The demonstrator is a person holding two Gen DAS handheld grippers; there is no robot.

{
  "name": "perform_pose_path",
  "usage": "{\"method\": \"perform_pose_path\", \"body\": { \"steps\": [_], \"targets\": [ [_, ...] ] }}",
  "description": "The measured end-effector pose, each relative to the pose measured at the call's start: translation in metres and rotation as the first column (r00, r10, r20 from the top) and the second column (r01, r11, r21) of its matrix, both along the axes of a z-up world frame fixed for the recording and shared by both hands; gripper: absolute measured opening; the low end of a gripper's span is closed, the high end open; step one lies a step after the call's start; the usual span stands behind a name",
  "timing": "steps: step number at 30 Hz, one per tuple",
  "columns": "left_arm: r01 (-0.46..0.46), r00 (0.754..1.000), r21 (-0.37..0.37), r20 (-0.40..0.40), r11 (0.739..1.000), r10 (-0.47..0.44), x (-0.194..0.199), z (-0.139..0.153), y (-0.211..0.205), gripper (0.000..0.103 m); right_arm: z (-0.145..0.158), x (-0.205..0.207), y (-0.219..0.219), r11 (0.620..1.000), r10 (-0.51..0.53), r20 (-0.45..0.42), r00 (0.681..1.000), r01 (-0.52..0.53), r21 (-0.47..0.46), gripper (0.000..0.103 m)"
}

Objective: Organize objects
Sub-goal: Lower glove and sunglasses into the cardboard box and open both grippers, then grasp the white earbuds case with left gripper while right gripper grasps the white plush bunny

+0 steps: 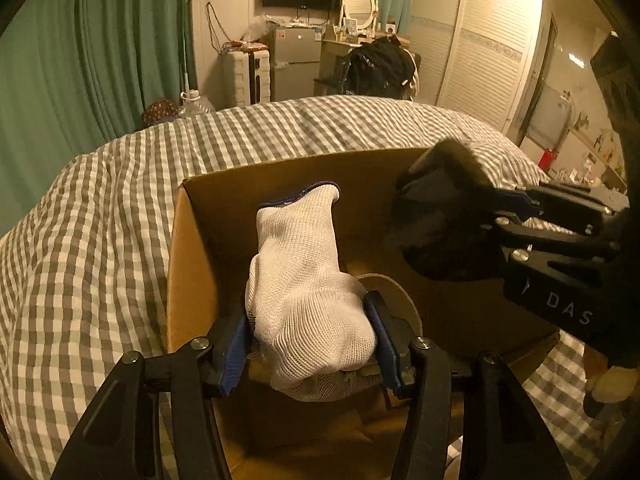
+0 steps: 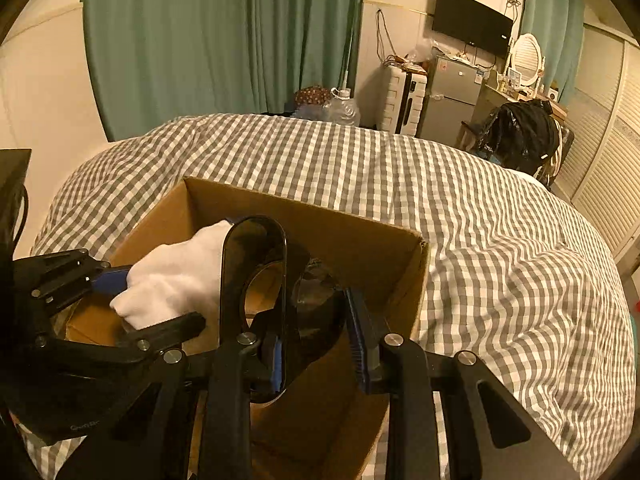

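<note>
An open cardboard box [image 1: 280,172] sits on the bed; it also shows in the right wrist view [image 2: 328,216]. My left gripper [image 1: 310,340] is shut on a white knit glove [image 1: 304,276] and holds it over the box. The glove also shows in the right wrist view [image 2: 176,276]. My right gripper [image 2: 316,336] is shut on a black glossy hand mirror or brush-like object [image 2: 256,272] over the box's right part. In the left wrist view that black object [image 1: 440,220] looks bristly and hangs at the box's right side. A tape roll [image 1: 400,292] lies inside the box.
The bed has a grey-and-white checked cover [image 2: 480,240]. Green curtains [image 2: 220,40], a suitcase [image 2: 404,100], a small fridge [image 2: 452,96], a black bag on a chair [image 2: 520,136] and a louvred wardrobe [image 1: 480,60] stand beyond the bed.
</note>
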State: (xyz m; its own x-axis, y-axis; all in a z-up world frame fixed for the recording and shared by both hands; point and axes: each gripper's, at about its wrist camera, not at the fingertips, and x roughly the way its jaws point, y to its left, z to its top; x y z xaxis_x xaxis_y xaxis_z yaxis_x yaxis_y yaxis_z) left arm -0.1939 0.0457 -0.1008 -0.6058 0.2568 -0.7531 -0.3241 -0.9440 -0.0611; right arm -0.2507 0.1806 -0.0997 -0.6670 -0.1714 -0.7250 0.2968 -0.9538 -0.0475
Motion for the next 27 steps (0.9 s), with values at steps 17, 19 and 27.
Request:
{"method": "perform_pose_path", "body": {
  "steps": [17,19,27],
  "targets": [
    [-0.127,0.984,-0.066,-0.131,0.99,0.118,0.065,0.077,-0.016,0.099,0.083,0.087,0.023,0.991,-0.101,-0.164,0.981,0.086,-0.098,0.087],
    [-0.142,0.981,-0.058,-0.142,0.988,0.133,0.078,0.086,-0.019,0.1,0.097,0.107,0.025,0.993,-0.095,-0.194,0.976,0.079,-0.088,0.089],
    [-0.191,0.976,-0.076,-0.123,0.979,0.181,0.123,0.065,-0.026,0.101,0.095,0.172,0.011,0.997,-0.046,-0.196,0.979,0.032,-0.075,0.094]
  ]
}}
